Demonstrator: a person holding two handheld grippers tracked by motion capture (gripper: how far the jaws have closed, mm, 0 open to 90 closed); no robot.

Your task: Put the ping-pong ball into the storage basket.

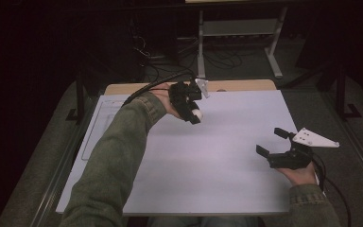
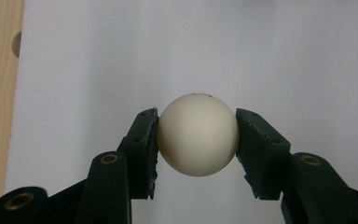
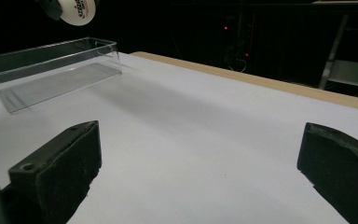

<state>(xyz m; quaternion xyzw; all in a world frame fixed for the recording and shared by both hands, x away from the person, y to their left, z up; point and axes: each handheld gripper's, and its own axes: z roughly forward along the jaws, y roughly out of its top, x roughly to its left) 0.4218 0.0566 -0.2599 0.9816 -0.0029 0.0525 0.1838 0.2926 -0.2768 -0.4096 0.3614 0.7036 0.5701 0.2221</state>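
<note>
A white ball [image 2: 198, 134] sits squeezed between the two black jaws of my left gripper [image 2: 197, 140], held above the white sheet. In the high view that gripper [image 1: 193, 116] hangs over the far middle of the table with the ball [image 1: 197, 114] at its tip. My right gripper [image 1: 270, 141] rests low at the near right, jaws wide apart and nothing between them. The right gripper view looks past its own spread fingers [image 3: 60, 163] and catches the ball [image 3: 77, 8] at the top left, showing some print.
A clear plastic tray [image 3: 51, 70] lies on the left side of the white sheet [image 1: 217, 156], faintly seen in the high view as the tray [image 1: 94, 127]. A wooden table edge [image 1: 236, 85] runs along the far side. Beyond it, a dark floor with cables and a metal frame [image 1: 238, 28].
</note>
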